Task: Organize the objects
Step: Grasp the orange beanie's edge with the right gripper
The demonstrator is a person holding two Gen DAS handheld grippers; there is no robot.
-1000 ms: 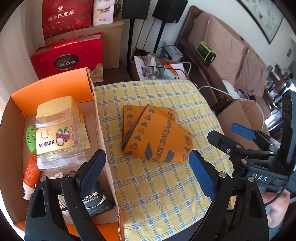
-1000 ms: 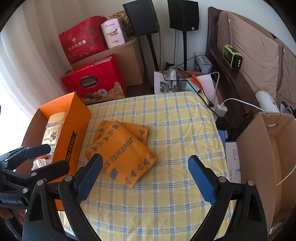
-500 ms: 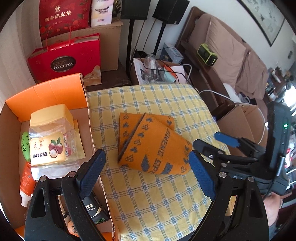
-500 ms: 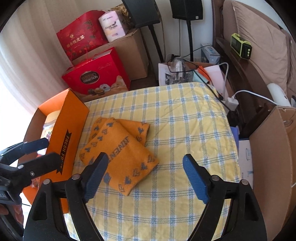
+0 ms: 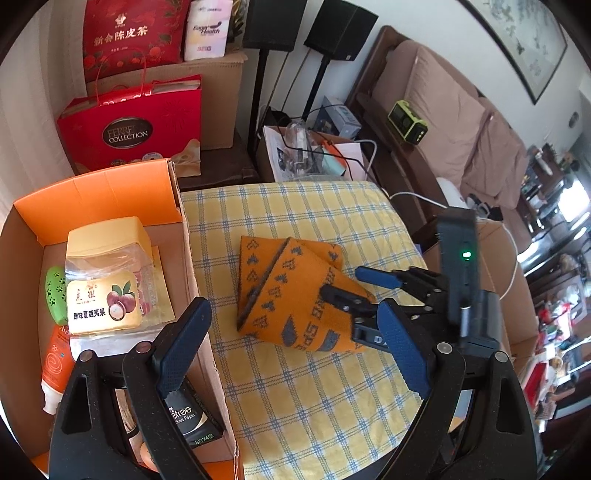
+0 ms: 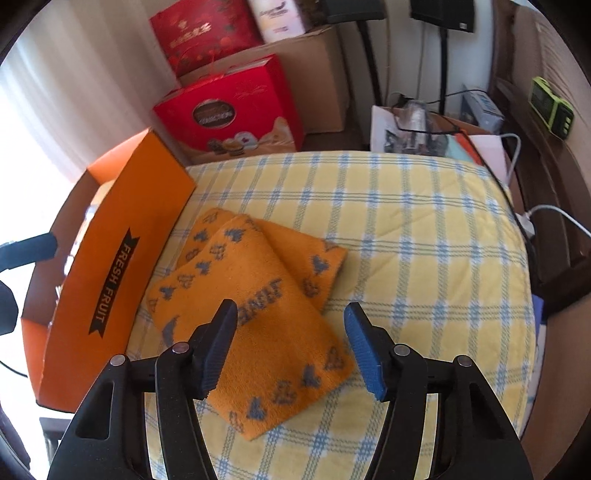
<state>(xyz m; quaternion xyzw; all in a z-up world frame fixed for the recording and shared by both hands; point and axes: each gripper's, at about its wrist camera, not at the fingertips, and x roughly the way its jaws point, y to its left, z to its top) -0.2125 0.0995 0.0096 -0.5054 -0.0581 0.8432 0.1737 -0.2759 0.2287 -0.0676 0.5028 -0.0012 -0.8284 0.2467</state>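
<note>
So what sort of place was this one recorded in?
Probably a home living room: a brown cushioned sofa, black speakers on stands and a framed wall picture surround the yellow checked tabletop.

Bright daylight floods in from my left, blowing out the curtain [image 6: 48, 122]; my fisheye bends every edge, the far boxes [image 6: 229, 110] slightly blurred.

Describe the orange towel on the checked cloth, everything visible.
The orange towel looks like soft terry, orange with small grey-blue motifs and woven lettering. It is folded into overlapping layers and lies flat on the yellow checked cloth, close beside the orange box; contact with the box is unclear. The right gripper is over its near end, jaws closing around it, pads not yet clearly pressing.
</note>
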